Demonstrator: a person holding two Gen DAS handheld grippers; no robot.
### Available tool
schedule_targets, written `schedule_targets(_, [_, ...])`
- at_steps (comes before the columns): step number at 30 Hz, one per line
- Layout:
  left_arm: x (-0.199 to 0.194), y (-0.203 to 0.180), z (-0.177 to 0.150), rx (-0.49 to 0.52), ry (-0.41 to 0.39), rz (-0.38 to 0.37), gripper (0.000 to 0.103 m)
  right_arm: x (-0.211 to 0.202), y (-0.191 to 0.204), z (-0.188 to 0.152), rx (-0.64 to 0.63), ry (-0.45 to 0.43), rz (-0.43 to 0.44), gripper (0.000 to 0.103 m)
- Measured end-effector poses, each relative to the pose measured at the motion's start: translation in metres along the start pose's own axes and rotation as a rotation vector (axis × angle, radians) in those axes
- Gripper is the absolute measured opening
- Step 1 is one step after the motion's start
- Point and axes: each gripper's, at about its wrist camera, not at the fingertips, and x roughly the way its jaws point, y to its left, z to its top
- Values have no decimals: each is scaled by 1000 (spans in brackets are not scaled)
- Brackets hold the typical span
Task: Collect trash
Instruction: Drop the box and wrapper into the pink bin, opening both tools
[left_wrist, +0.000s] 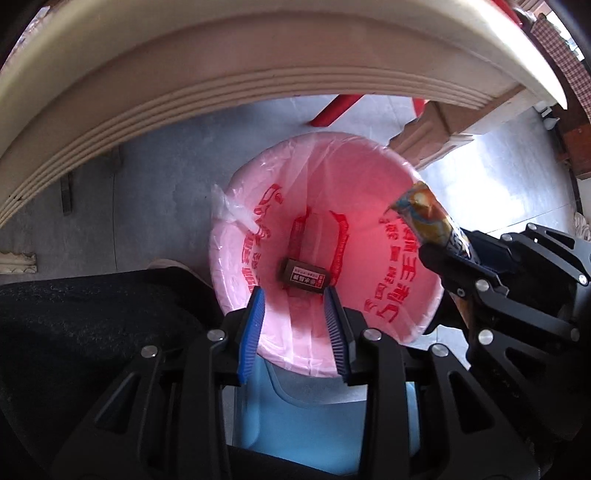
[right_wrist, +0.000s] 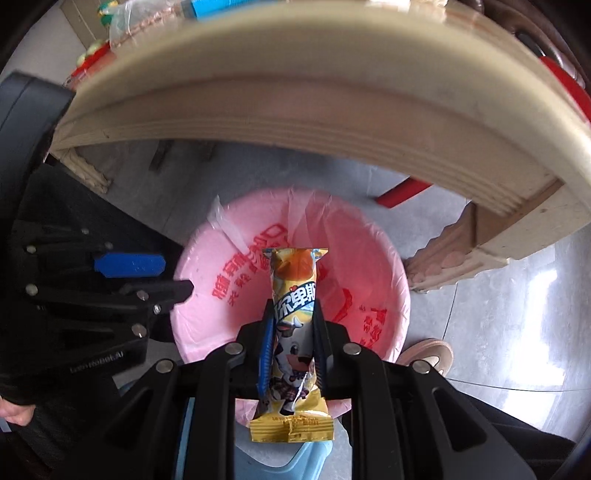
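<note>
The right gripper (right_wrist: 291, 332) is clamped on a yellow snack wrapper (right_wrist: 293, 332), its 2 blue-padded fingers (right_wrist: 266, 354) pressing the packet's middle; the wrapper stands lengthwise between them, its crimped lower end hanging below the jaws and its orange top poking out past the fingertips, directly above the bin. From the left wrist view the same wrapper (left_wrist: 424, 218) juts out over the bin's right rim, gripped by the black tool at the right edge.

The left gripper (left_wrist: 295, 295) hangs with its jaws spread and nothing between them; its 2 blue pads (left_wrist: 255, 325) frame the bin's near rim. In the right wrist view it (right_wrist: 173, 277) sits at the bin's left side.

Below both is the trash bin (left_wrist: 413, 288), a light blue tub lined with a pink plastic bag (left_wrist: 243, 258) printed in red characters; 1 small dark box (left_wrist: 304, 278) lies at the bottom of the liner.

A cream table edge (left_wrist: 221, 81) arcs above; the bin stands on a grey tiled floor (left_wrist: 155, 184).
</note>
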Motion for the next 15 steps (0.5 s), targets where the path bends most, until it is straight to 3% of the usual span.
schedule_targets(4, [9,6,2,-24,22,4,34,9,4,-4,-12,18,22,19])
schedule_targets(7, [10,10,2,-28,28,15,46,8,6,-1,-18,16,33,25])
schedule_targets(9, [10,11,3,-27,23,25,54,7,5,-1,-21,7,23,48])
schedule_targets(12, [9,13,4,-33,18,43,61,1,2,0,-15,-24,-2,59])
schedule_targets(15, [10,13,4,-33,17,36,62,-3,-1,-1,1,-39,5,61])
